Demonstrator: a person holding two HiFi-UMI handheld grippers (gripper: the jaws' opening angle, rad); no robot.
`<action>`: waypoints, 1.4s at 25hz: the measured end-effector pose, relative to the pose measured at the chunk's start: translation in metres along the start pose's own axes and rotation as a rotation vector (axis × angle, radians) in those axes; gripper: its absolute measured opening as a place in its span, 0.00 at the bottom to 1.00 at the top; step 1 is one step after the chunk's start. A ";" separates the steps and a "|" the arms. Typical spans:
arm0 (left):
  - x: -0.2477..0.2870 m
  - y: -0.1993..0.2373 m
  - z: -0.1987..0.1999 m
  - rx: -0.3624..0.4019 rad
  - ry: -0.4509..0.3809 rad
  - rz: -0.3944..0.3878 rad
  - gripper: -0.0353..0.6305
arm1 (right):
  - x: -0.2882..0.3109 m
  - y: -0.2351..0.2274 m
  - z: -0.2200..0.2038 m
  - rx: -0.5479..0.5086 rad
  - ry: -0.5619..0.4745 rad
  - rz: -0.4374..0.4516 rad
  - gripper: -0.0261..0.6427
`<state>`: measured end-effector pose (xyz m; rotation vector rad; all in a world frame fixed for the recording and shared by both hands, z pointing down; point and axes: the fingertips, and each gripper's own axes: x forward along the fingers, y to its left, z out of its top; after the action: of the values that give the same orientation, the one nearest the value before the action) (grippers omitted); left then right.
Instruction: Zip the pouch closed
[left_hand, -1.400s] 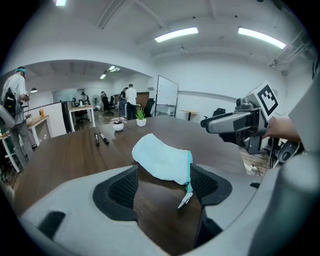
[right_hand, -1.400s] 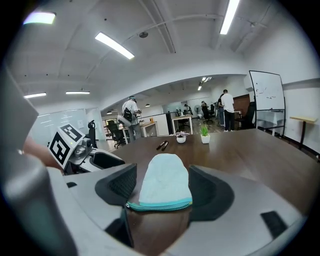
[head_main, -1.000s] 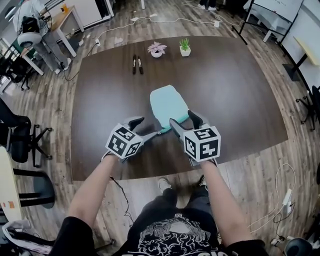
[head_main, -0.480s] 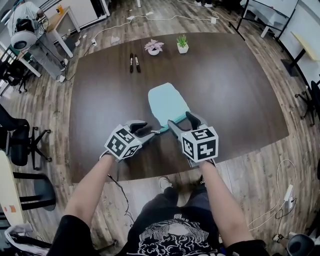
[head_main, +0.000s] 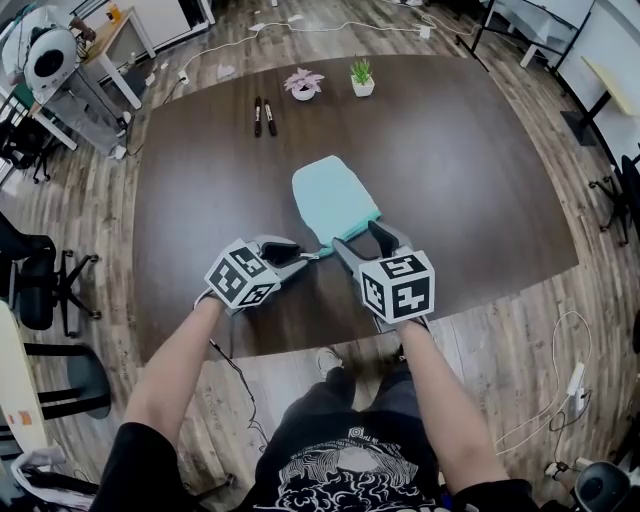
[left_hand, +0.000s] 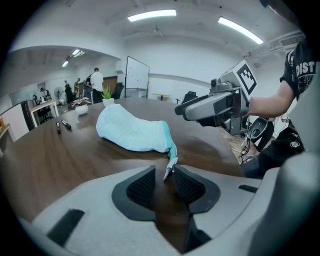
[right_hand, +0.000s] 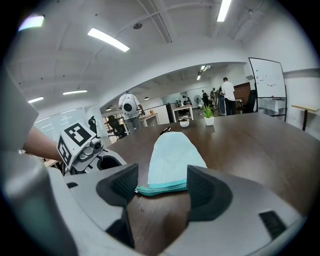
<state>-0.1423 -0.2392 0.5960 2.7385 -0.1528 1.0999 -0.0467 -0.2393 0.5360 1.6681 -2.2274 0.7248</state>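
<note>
Left tongs (left_hand: 164, 171) had been closing round the pull (left_hand: 171, 162), not yet pinching; right tongs (right_hand: 162, 173) gaped astride the pouch (right_hand: 172, 157), probably soft and limp; best gripped at its zipper edge.

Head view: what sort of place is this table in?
Most likely an open-plan office or lab: a large dark meeting table, office chairs beside it, and a whiteboard with people standing near it in the background.
</note>
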 end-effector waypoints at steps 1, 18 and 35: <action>0.001 -0.001 0.000 0.004 0.003 -0.010 0.23 | 0.000 0.000 -0.002 0.001 0.002 0.000 0.49; 0.009 -0.007 0.000 0.083 0.033 -0.008 0.10 | -0.001 -0.001 -0.015 0.018 0.028 -0.007 0.47; -0.004 -0.002 0.024 -0.089 -0.078 -0.038 0.07 | -0.007 -0.007 0.000 0.014 0.002 -0.019 0.46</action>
<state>-0.1289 -0.2422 0.5756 2.6951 -0.1562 0.9540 -0.0377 -0.2354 0.5347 1.6924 -2.2063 0.7394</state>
